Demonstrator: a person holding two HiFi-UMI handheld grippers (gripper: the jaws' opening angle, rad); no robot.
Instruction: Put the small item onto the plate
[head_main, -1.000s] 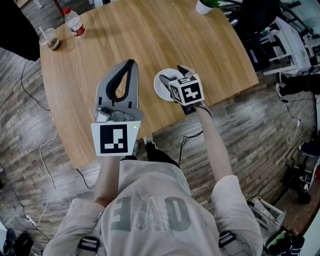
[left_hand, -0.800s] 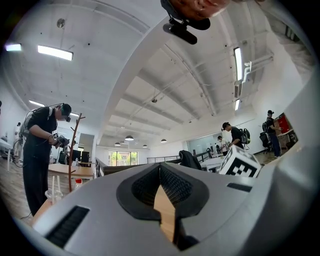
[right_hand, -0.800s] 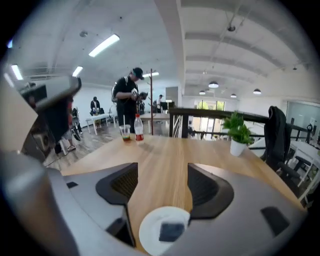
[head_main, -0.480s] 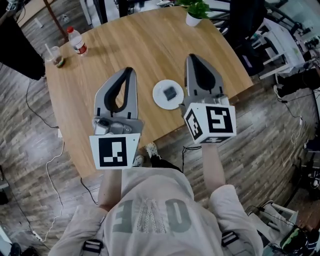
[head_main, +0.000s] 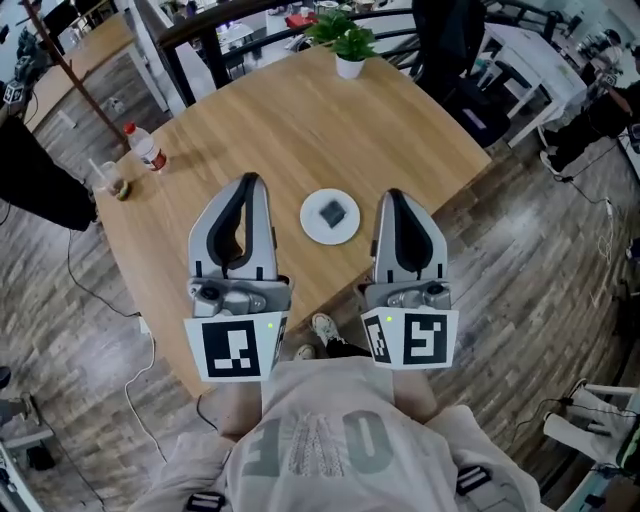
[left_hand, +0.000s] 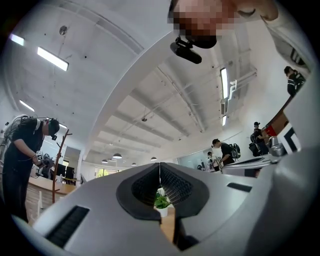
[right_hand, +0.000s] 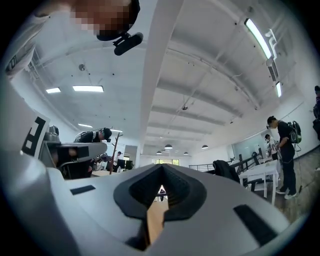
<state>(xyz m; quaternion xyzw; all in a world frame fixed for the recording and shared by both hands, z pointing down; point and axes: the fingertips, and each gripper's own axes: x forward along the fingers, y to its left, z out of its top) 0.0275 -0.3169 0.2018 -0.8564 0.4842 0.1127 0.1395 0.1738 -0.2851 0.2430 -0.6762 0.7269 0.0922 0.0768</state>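
A small dark grey square item (head_main: 332, 213) lies on the white round plate (head_main: 312, 225) in the middle of the wooden table (head_main: 290, 120). My left gripper (head_main: 247, 181) is shut and empty, held above the table left of the plate. To the plate's right my right gripper (head_main: 393, 197) is also shut with nothing in it. Both point away from me, level with each other. In the left gripper view (left_hand: 160, 165) and the right gripper view (right_hand: 161, 167) the jaws meet at the tips and look out across the room.
A water bottle (head_main: 146, 149) and a cup (head_main: 112, 182) stand at the table's far left edge. A potted plant (head_main: 346, 47) sits at the far edge. Chairs and desks (head_main: 510, 60) stand beyond the table on the right. Cables lie on the floor (head_main: 80, 290).
My right gripper has let go of the small item on the plate, shut, and drawn back to the plate's right. The head view has shifted toward me.
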